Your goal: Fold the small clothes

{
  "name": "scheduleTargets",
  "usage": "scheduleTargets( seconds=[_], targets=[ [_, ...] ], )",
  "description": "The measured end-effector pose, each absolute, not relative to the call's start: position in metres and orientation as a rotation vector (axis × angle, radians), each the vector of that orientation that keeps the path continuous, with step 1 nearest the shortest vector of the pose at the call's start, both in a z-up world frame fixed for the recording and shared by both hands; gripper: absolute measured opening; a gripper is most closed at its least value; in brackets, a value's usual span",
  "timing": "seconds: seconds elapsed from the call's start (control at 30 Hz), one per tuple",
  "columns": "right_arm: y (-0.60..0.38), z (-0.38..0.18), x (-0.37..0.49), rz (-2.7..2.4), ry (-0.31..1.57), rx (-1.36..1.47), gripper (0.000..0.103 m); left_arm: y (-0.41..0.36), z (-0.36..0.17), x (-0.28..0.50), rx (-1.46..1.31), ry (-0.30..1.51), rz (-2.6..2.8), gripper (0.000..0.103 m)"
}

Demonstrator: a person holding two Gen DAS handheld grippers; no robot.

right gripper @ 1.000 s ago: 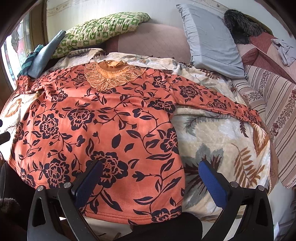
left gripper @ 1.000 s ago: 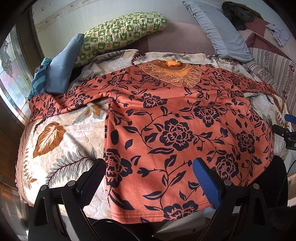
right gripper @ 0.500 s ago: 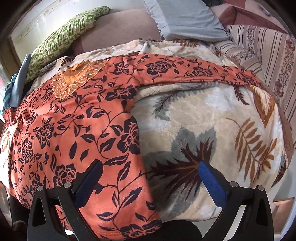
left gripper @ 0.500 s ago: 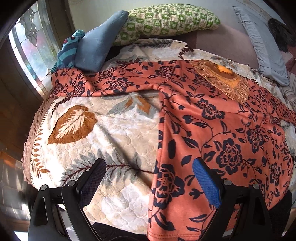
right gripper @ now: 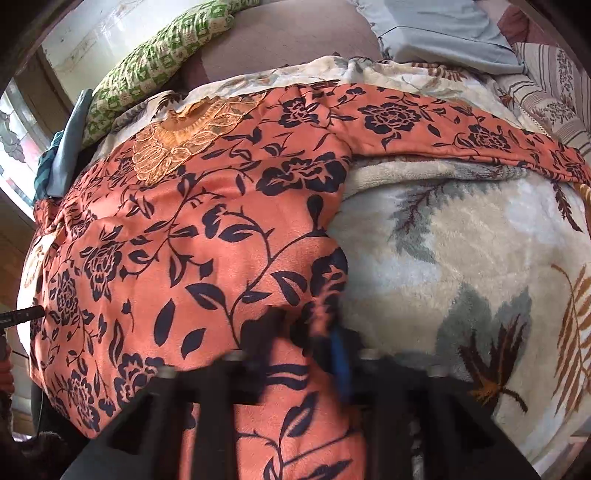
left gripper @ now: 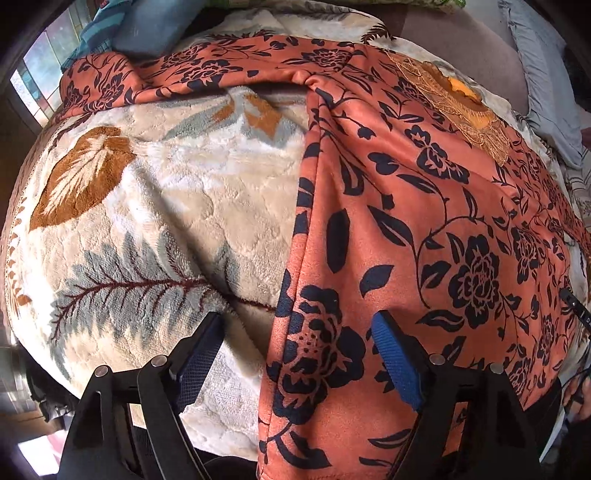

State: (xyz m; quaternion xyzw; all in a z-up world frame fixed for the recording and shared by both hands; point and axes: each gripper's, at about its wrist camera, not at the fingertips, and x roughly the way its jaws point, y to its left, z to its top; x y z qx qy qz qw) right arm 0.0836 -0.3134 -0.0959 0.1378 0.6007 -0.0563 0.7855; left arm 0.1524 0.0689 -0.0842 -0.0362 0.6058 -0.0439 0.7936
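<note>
- An orange top (left gripper: 424, 229) printed with dark navy roses and vines lies spread flat, front up, on a plush cream blanket (left gripper: 155, 206) patterned with brown and grey leaves.
- The top's lace-trimmed neckline (right gripper: 184, 144) sits toward 12 o'clock, the hem toward 6 o'clock, and each long sleeve stretches sideways across the blanket.
- The left gripper (left gripper: 299, 354) hovers low at the garment's left side seam near the hem. Its jaws are spread wide: the black pad at 7 o'clock is over the blanket, the blue pad at 5 o'clock is over the orange fabric, and the seam edge runs between them, not pinched.
- The right gripper (right gripper: 310, 343) is at the garment's right edge near the hem, at 6 o'clock in its own view. It is motion-blurred; the fingers look drawn close together with a bunch of orange fabric raised between them, apparently clamping the top.
- A green checked pillow (right gripper: 159, 62) lies at 11 o'clock beyond the collar, and a grey pillow (right gripper: 443, 33) at 1 o'clock.
- No containers are visible; the garment rests directly on the blanket.
</note>
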Motion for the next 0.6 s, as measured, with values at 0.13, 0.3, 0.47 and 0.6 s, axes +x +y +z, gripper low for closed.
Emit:
scheduleTargets(
  seconds=[0.13,0.3,0.47,0.6],
  targets=[
    [-0.308,-0.065,0.061,-0.038,1.261,0.313,0.005,0.073,-0.073,0.138,-0.14,1.304,-0.17,0.071],
    [-0.328,-0.091,0.044,-0.111,1.339,0.369,0.007,0.062,-0.096,0.139,0.006,1.345,-0.084,0.072],
    [-0.344,-0.065,0.046,-0.079,1.229,0.438,0.012,0.045,-0.063,0.145,0.036,1.254,-0.136,0.069],
    [-0.42,-0.038,0.053,-0.258,1.115,0.47,0.03,0.017,-0.036,0.161,0.024,1.178,-0.176,0.072]
  ],
)
